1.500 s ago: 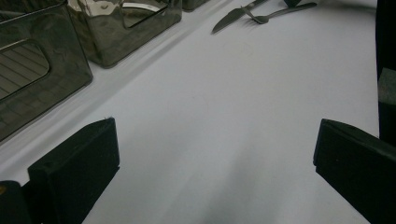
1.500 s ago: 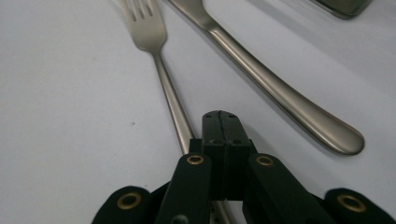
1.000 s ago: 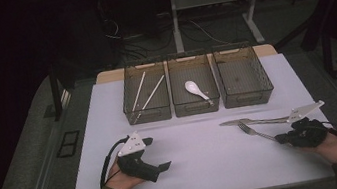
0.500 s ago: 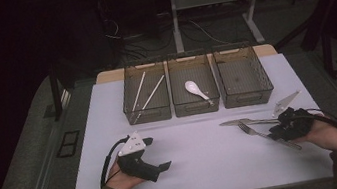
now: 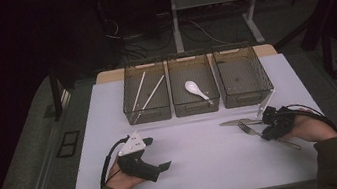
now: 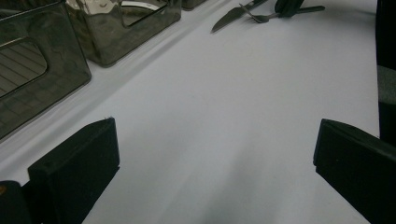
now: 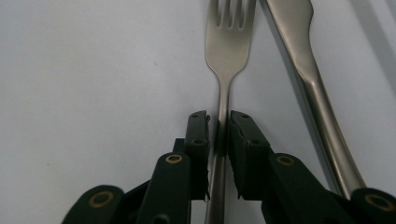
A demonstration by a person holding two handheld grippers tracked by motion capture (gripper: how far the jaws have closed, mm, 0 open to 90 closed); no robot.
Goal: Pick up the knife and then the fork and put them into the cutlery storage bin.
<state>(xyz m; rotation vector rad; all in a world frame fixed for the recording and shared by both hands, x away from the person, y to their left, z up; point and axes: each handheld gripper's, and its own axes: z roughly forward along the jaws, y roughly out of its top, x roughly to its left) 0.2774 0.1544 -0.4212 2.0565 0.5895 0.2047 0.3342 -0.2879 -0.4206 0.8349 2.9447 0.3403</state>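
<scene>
Right gripper view: the right gripper pinches the fork handle, knife just beside. The left gripper rests wide open, holding nothing, on the bench

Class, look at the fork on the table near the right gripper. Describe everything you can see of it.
The fork looks like plain brushed metal, with four tines, a narrow neck and a slim handle. It lies flat on the white table, right of centre and in front of the bins. The right gripper has its two black jaws closed on the neck. A table knife lies close alongside; whether they touch is unclear.
</scene>
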